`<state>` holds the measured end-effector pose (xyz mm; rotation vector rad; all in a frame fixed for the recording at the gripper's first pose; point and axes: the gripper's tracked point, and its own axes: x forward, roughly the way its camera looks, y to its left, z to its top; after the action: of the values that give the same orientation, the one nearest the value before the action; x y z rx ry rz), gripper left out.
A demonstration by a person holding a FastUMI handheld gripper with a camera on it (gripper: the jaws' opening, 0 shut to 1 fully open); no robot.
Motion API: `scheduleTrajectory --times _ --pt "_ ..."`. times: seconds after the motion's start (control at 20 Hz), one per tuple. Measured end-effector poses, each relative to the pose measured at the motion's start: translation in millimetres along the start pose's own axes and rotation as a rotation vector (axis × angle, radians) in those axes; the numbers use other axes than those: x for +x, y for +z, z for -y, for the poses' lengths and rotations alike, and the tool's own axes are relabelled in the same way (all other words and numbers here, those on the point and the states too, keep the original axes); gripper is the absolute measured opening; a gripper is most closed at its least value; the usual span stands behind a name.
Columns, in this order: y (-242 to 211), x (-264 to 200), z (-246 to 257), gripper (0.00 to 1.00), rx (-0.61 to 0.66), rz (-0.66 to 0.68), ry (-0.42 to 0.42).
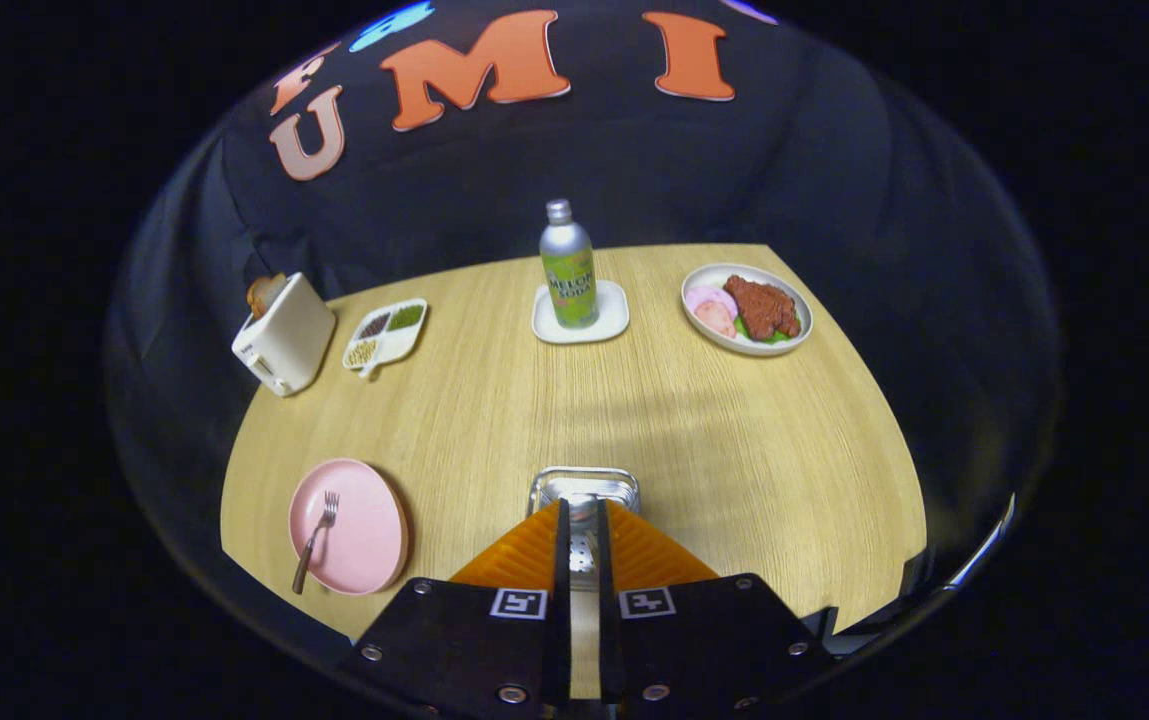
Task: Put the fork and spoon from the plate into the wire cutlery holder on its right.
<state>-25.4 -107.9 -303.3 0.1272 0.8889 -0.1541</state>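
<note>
Round pale wooden table point(574, 420) as landmark. Near edge, middle: shiny wire cutlery holder point(584, 487), with gripper point(584, 540) fingers nearly closed directly over it, a narrow gap between; grasp not discernible. Left of holder: round pink plate point(359, 525) bearing brown-handled metal fork point(314, 540). Far side: green soda bottle point(568, 265) on white coaster point(581, 325).
</note>
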Motion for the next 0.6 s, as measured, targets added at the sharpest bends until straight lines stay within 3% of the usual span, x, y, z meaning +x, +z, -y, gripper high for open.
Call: scheduleTrajectory --times 0.3,0.45,0.6 --pt "41 -28 -47 0.19 -0.015 0.242 -0.008" --pt "59 -44 -63 0.37 -0.039 0.362 -0.07" --pt "67 -58 -93 0.52 -0.038 0.426 -0.08"
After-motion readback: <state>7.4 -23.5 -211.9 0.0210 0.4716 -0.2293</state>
